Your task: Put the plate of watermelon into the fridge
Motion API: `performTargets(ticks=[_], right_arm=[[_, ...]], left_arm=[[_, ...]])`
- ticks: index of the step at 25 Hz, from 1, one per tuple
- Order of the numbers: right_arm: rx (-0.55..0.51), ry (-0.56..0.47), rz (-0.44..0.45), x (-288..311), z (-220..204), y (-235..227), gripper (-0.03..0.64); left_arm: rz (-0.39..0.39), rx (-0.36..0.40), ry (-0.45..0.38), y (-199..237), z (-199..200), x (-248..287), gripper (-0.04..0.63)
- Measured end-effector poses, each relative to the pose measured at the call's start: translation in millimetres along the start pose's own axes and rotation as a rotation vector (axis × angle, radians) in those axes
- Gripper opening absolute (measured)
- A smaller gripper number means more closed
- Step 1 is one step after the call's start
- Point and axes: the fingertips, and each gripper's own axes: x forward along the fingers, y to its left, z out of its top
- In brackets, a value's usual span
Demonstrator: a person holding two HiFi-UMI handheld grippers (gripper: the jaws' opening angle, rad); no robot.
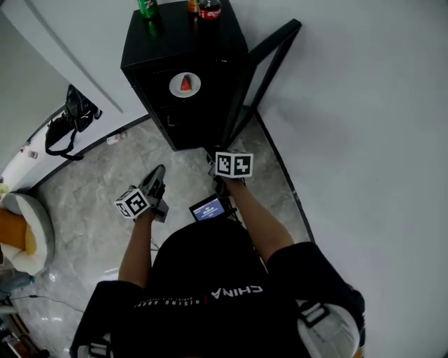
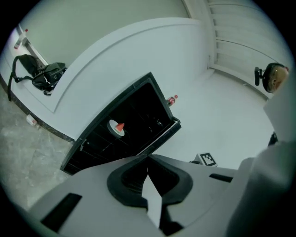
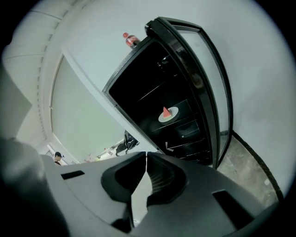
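The white plate with a red watermelon wedge (image 1: 185, 85) sits on a shelf inside the black fridge (image 1: 210, 105), whose glass door (image 1: 266, 66) stands swung open to the right. The plate also shows in the left gripper view (image 2: 116, 127) and in the right gripper view (image 3: 167, 114). My left gripper (image 1: 158, 175) hangs over the floor in front of the fridge, shut and empty (image 2: 148, 159). My right gripper (image 1: 212, 162) is beside it, nearer the fridge's foot, jaws together with nothing between them (image 3: 146, 155). Both are well short of the plate.
Bottles (image 1: 208, 8) stand on the fridge top, a green one (image 1: 147, 7) among them. A black bag (image 1: 66, 122) lies on the ledge at left. A white wall (image 1: 364, 140) runs along the right. A round seat (image 1: 24, 231) stands at far left on the marble floor.
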Motion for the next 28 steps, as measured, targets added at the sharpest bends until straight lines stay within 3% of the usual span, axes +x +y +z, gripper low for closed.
performTargets(ticks=[5, 11, 17, 23, 28], right_arm=[[-0.134, 0.048, -0.055, -21.0, -49.3, 30.0, 0.020], [-0.159, 0.092, -0.124, -68.8, -105.1, 29.7, 0.017], [-0.176, 0.074, -0.155, -89.8, -107.8, 11.6, 0.017], [-0.244, 0.064, -0.139, -110.5, -100.3, 9.0, 0.015], [-0.212, 0.040, -0.131, -126.6, -86.1, -14.2, 0.015]], left_arm=[[0.033, 0.054, 0.113, 8.8, -36.1, -51.9, 0.014], [0.019, 0.053, 0.223, 6.6, -97.8, -78.4, 0.014], [0.001, 0.160, 0.258, -20.7, -121.3, -64.2, 0.014], [0.059, 0.271, 0.222, -46.8, -112.6, -45.2, 0.014], [0.082, 0.349, 0.237, -69.4, -124.2, -31.2, 0.012]])
